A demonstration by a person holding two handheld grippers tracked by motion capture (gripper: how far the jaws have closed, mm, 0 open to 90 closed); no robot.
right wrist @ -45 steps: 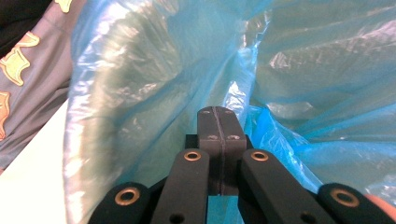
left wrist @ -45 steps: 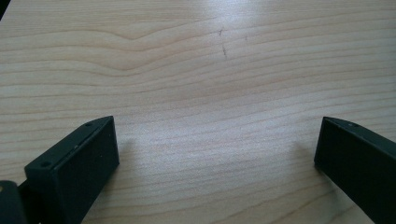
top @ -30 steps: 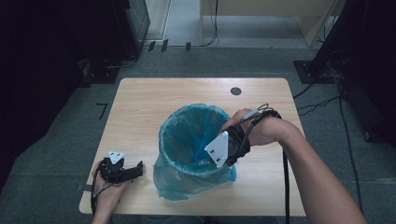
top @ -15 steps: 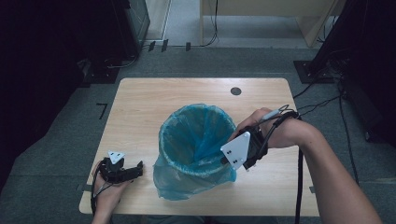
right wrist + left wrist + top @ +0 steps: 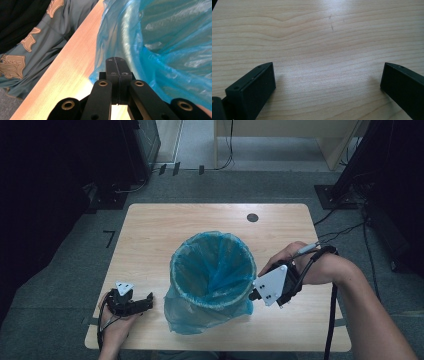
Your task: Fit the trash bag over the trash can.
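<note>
My left gripper rests low on the table at the near left corner, its jaws spread wide with bare wood between them. My right gripper sits at the near right side of the bin, jaws pressed flat together with nothing between them, the tips just beside the blue bag where it folds over the rim; I cannot tell whether they touch the plastic. The bin stands upright near the middle of the table, well apart from the left gripper. Farther off, a small dark disc lies in the tabletop near the far edge.
</note>
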